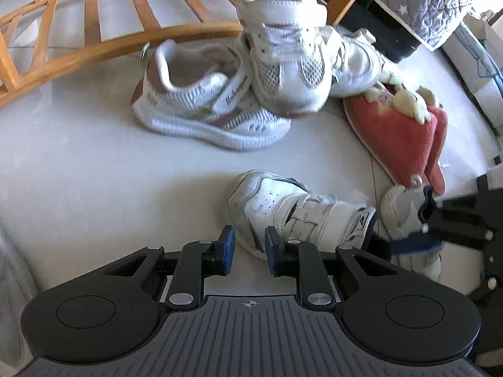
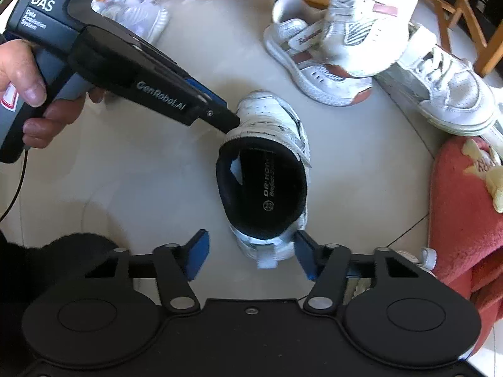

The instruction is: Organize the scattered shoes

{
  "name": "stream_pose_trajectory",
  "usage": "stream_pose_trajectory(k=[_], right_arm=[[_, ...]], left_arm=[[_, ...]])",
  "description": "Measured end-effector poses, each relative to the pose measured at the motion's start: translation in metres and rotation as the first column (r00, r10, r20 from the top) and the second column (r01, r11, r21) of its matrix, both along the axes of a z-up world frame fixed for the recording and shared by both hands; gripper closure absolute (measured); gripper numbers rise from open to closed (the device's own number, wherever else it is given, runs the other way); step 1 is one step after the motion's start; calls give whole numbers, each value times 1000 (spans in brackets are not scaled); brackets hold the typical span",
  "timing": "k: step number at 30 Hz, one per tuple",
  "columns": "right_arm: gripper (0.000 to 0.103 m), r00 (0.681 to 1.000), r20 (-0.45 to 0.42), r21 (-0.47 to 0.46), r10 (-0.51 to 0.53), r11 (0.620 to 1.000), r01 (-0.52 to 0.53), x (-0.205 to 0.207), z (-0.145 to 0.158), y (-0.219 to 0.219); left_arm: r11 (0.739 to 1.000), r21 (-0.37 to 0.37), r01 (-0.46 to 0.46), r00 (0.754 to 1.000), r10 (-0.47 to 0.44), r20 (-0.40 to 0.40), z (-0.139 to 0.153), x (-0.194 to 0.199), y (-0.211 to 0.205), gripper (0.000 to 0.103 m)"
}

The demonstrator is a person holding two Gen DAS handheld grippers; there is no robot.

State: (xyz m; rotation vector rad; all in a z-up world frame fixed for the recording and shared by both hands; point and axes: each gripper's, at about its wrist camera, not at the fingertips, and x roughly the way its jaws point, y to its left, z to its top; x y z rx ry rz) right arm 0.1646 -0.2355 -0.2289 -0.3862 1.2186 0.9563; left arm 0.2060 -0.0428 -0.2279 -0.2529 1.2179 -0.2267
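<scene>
Right wrist view: at 9 o'clock a person's hand (image 2: pixel 28 75) holds the left gripper (image 2: pixel 230 122), jaws nearly together, its tip against the side of a white strap shoe (image 2: pixel 276 125); whether it pinches the shoe cannot be told. The shoe sits upright at centre on the pale floor (image 2: pixel 141 172). At 6 o'clock the right gripper (image 2: pixel 251 246) straddles the heel unclenched, one pad touching. Piled sneakers (image 2: pixel 330 62) lie at 1 o'clock, a red slipper (image 2: pixel 462 213) at 4.

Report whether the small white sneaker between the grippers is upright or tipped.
Upright: the white sneaker stands on its sole, and the right wrist view looks straight down its opening onto the insole.
</scene>
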Motion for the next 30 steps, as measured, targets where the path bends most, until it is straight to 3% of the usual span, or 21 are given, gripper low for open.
stream_pose_trajectory(k=[17, 25, 30], right_arm=[[41, 999, 18, -19, -44, 999, 44, 4, -6, 9], [41, 983, 65, -23, -171, 985, 173, 14, -6, 2], [41, 973, 91, -36, -214, 975, 218, 21, -6, -6]], left_arm=[[998, -41, 45, 998, -43, 47, -10, 33, -31, 84], [998, -17, 54, 996, -52, 75, -10, 50, -44, 79], [997, -4, 83, 994, -83, 69, -12, 38, -45, 77]])
